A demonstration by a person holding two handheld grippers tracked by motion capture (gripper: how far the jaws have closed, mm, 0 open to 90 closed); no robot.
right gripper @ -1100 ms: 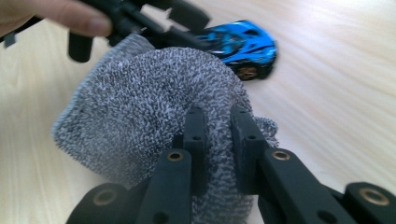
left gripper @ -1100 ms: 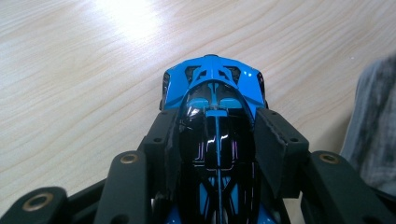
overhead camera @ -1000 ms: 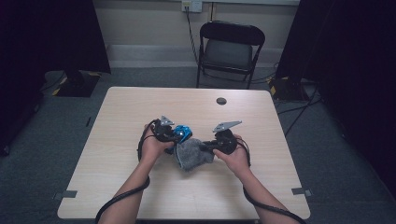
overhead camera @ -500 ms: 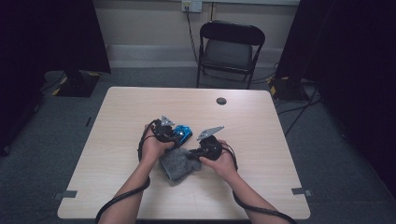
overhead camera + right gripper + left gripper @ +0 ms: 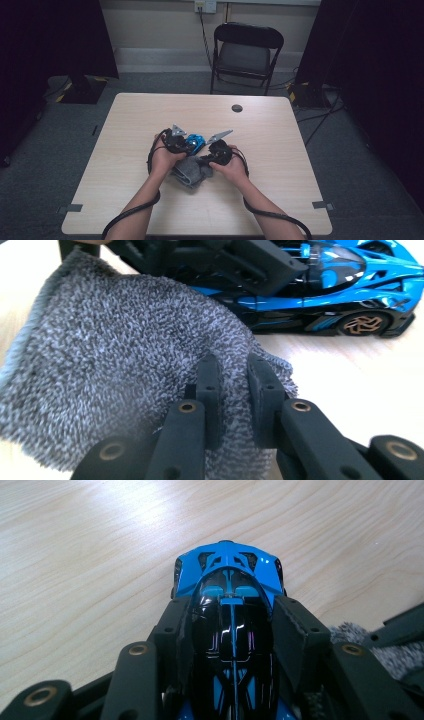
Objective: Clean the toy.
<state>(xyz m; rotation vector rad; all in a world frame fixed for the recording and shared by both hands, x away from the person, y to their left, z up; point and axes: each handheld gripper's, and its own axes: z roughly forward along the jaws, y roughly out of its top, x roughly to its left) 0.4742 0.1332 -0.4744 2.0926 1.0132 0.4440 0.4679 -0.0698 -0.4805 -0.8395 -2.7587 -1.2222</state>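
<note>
A blue and black toy sports car (image 5: 230, 605) stands on the table, and my left gripper (image 5: 232, 625) is shut on its body from both sides. The car (image 5: 195, 143) sits mid-table in the high view, beside my left gripper (image 5: 176, 141). My right gripper (image 5: 234, 390) is shut on a grey terry cloth (image 5: 120, 370), pinching its edge between the pads. The cloth (image 5: 190, 172) hangs down to the table under my right gripper (image 5: 216, 152). In the right gripper view the cloth lies against the side of the car (image 5: 345, 285).
The light wooden table (image 5: 125, 125) holds a small dark round disc (image 5: 237, 108) at its far side. A black folding chair (image 5: 246, 52) stands behind the table. Cables trail off the near edge from both grippers.
My right gripper has carried the cloth leftward and down, closer to the car. My left gripper and the car have stayed put.
</note>
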